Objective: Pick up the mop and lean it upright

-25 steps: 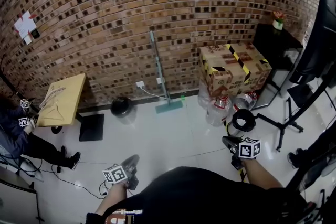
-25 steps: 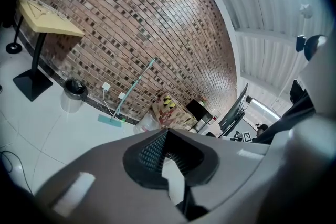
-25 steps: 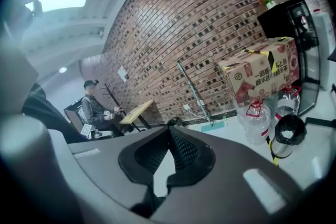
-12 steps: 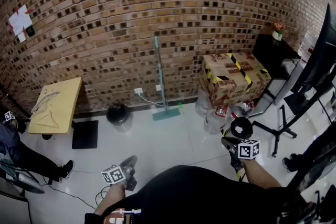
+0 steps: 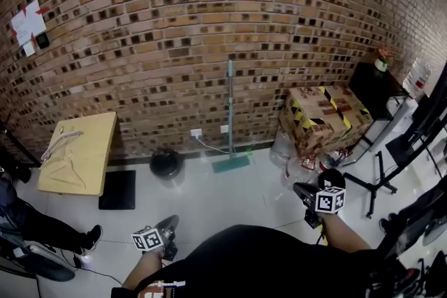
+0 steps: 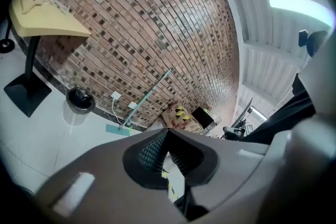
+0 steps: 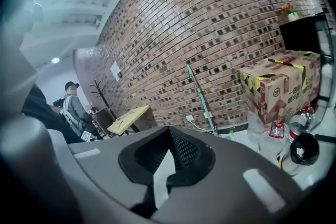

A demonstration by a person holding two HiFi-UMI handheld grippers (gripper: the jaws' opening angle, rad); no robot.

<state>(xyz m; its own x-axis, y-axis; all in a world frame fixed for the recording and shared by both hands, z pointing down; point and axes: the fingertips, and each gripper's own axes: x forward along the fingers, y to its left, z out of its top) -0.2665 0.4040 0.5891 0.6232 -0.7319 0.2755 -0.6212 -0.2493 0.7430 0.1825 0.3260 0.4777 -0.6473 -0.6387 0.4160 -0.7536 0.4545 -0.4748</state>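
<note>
Well, the slim pale-green mop leans upright on the far red-brick wall — left tool and right tool closed, empty; one nudge could topple it.

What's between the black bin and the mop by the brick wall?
In the head view, a white wall socket sits between the black bin and the mop, its white cable trailing toward the mop.
</note>
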